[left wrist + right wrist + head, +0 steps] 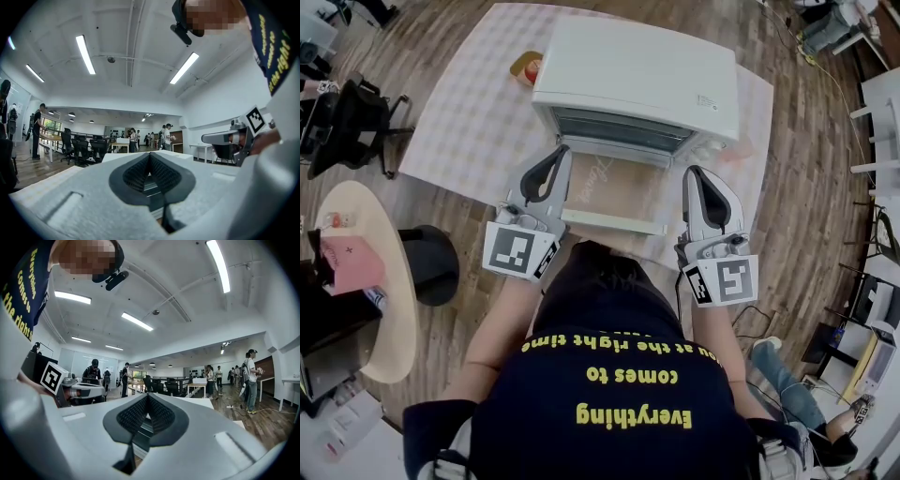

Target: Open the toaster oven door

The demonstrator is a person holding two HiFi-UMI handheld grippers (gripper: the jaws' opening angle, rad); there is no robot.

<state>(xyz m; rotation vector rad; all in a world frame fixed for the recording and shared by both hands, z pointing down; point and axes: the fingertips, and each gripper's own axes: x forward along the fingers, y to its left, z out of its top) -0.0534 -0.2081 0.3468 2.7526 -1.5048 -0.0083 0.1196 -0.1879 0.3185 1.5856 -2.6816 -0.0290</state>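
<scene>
A white toaster oven (637, 80) stands on a pale checked mat (473, 131). Its glass door (614, 187) lies folded down toward me, the white handle bar (614, 222) at its near edge. My left gripper (561, 155) hovers at the door's left side, shut and empty. My right gripper (692, 173) hovers at the door's right side, also shut with nothing in it. Both gripper views look up across the room. The left gripper (150, 157) and the right gripper (147, 398) each show black ribbed pads pressed together. The oven's white top (180, 155) peeks past the left one.
A red and tan object (527, 67) lies on the mat behind the oven's left corner. A round wooden table (389, 309), a black stool (431, 262) and an office chair (347, 122) stand to the left. A seated person's leg (783, 380) is at the right.
</scene>
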